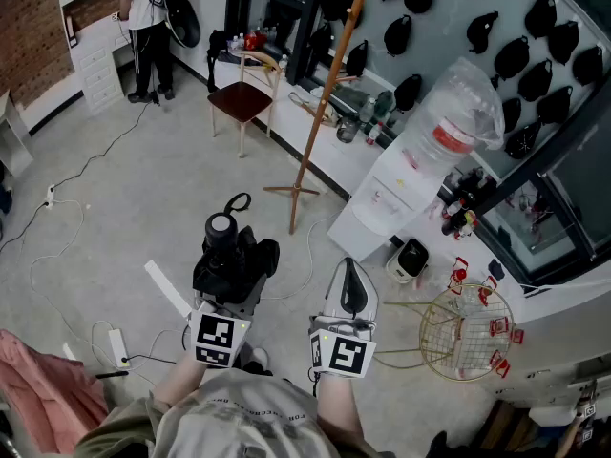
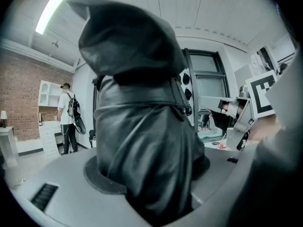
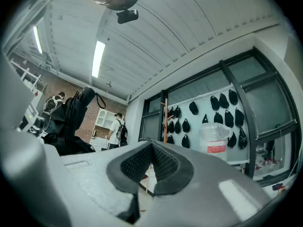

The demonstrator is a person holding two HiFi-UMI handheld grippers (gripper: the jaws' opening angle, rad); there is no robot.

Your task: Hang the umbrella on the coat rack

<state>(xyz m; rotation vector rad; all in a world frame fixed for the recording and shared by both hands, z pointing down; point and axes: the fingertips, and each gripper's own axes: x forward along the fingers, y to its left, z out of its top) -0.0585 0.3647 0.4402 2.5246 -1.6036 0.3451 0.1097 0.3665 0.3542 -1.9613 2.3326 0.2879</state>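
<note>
My left gripper (image 1: 234,273) is shut on a folded black umbrella (image 1: 229,246), which stands upright between the jaws; its round end with a strap loop (image 1: 236,201) points towards the floor ahead. In the left gripper view the umbrella (image 2: 142,126) fills the middle and hides most of what lies beyond. My right gripper (image 1: 351,275) is beside it on the right, shut and empty; its ribbed pads (image 3: 163,163) meet. The wooden coat rack (image 1: 320,103) stands ahead against the low window ledge, with its cross base (image 1: 291,192) on the floor, and it also shows past the right gripper as a thin pole (image 3: 165,112).
A water dispenser (image 1: 420,160) stands to the right of the rack and a wire basket (image 1: 465,327) at the near right. A wooden chair (image 1: 243,98) is left of the rack. Cables (image 1: 57,218) and a power strip (image 1: 118,347) lie on the floor at the left. A person (image 1: 148,22) stands at the far left.
</note>
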